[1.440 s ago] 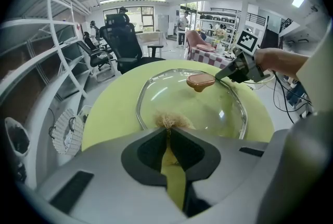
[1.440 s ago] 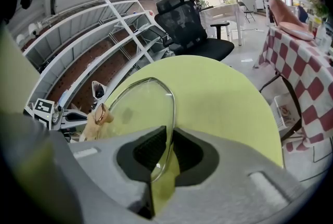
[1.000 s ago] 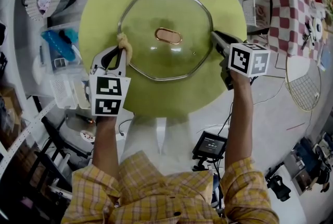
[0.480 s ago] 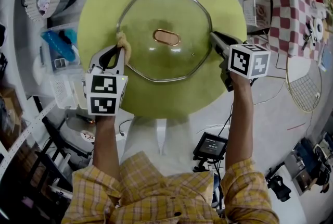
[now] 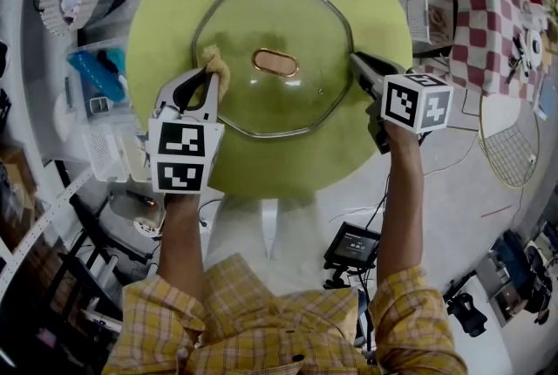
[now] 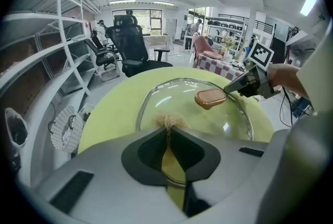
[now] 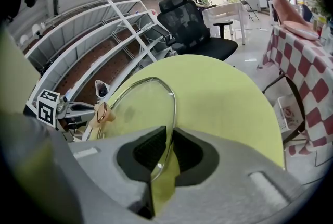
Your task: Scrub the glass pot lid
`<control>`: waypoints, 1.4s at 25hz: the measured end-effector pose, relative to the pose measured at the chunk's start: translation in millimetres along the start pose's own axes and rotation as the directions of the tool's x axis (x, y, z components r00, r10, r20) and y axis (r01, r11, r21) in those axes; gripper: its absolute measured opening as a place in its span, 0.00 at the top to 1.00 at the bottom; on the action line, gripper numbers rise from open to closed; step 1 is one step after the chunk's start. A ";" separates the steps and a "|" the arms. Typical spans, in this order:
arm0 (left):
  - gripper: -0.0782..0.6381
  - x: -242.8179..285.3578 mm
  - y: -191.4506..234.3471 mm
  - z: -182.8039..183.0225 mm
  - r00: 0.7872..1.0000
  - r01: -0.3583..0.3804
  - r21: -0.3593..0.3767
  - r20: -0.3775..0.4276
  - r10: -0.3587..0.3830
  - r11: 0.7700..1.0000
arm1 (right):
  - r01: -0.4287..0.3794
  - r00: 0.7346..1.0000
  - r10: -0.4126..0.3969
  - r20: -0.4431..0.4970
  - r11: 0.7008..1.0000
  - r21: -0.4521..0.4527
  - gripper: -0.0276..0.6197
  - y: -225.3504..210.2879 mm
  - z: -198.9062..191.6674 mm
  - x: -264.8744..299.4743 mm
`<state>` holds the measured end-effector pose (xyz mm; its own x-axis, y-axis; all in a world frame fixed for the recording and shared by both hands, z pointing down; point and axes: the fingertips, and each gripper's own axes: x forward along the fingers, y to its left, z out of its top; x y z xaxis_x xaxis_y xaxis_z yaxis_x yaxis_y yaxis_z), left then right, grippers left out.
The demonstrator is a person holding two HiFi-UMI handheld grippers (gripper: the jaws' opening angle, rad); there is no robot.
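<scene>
Glass lid (image 5: 292, 107) lies on the green desk (image 5: 261, 166). My right gripper (image 5: 356, 60) pinches its rim; my left gripper (image 5: 208, 78) is clamped on a tan scrubber (image 5: 214, 63) at its edge.

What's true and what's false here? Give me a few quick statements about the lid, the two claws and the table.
1. The right claw grips the glass lid at its rim. True.
2. The left claw is empty. False: it pinches a tan scrubber against the lid's edge.
3. The lid stands upright on edge. False: it lies flat on the green table.
4. The handle sits at the lid's centre. True.
</scene>
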<state>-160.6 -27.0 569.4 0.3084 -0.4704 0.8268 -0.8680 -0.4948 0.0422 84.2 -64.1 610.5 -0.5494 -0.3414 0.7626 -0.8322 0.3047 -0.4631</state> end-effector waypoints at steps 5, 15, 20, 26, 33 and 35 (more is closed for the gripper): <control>0.85 3.4 -7.1 9.4 1.000 0.019 -0.015 0.010 -0.019 1.000 | -0.007 1.000 0.007 0.007 1.000 0.007 0.90 0.5 0.7 -0.1; 0.85 9.9 -19.6 24.0 0.999 0.035 0.023 0.027 -0.036 0.999 | -0.006 1.000 0.006 0.012 1.000 -0.001 0.90 0.1 0.7 -0.2; 0.85 14.3 -20.8 31.8 0.998 0.041 0.027 0.036 -0.042 0.999 | -0.005 1.000 0.005 0.011 1.000 -0.004 0.90 0.3 0.6 0.2; 0.85 17.0 -19.1 34.6 0.999 0.031 0.039 0.032 -0.033 0.999 | -0.006 1.000 0.006 0.002 1.000 -0.012 0.89 1.2 0.9 0.1; 0.85 19.5 -11.6 36.0 0.999 0.024 0.042 0.031 -0.025 0.999 | -0.005 1.000 0.005 -0.005 1.000 -0.014 0.89 1.4 0.8 1.1; 0.85 20.4 -10.5 37.0 0.999 0.018 0.046 0.033 -0.020 0.999 | -0.006 1.000 0.006 -0.005 1.000 -0.014 0.89 1.2 1.0 1.0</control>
<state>-130.8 -58.4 565.1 0.3383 -0.4846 0.8067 -0.8435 -0.5362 0.0316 82.6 -64.9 610.3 -0.5538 -0.3355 0.7621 -0.8279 0.3195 -0.4610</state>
